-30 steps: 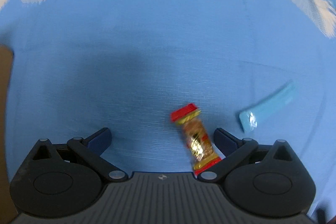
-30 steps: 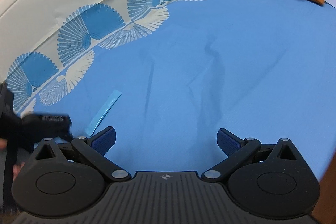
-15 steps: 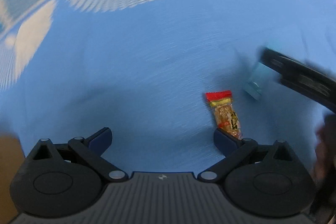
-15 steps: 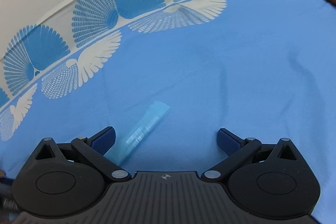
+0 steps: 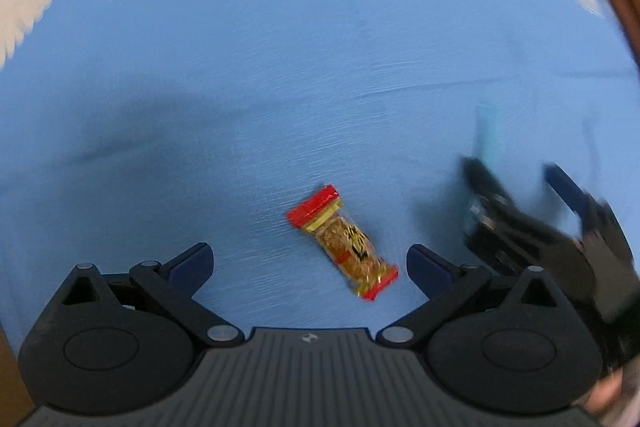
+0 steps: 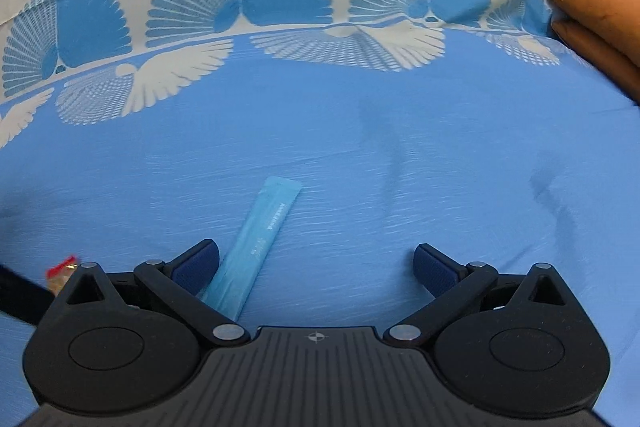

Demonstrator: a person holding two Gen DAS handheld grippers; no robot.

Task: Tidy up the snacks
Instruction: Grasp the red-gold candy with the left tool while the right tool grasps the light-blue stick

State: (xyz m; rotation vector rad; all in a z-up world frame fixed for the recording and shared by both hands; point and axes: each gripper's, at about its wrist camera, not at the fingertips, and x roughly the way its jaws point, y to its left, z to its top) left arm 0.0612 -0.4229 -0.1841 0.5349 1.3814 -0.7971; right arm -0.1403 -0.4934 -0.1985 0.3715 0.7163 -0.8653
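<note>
**Snack sorting: two items loose, neither yet gripped**

Left wrist view. Item: a short crinkly plastic peanut-bar packet with red crimped ends and gold trim (image 5: 343,242), lying flat and askew on the matte blue bedsheet with white fan-and-wing print (image 5: 240,87). It sits between the tips of the left gripper (image 5: 308,261), nearer the right-hand finger; fingers spread wide, nothing held. The right gripper (image 5: 524,187) shows blurred at the right edge, also spread.

Right wrist view. Item: a long slim pale-blue stick sachet of smooth glossy film (image 6: 256,247), flat on the sheet, its near end just beside the left-hand pad (image 6: 198,265) and partly hidden under it. Fingers wide apart, empty. Orange fabric cushions (image 6: 600,15) lie at the far right.

Progress, judged: early. Both snacks remain unsorted; no container is identifiable. Grasping comes next.
</note>
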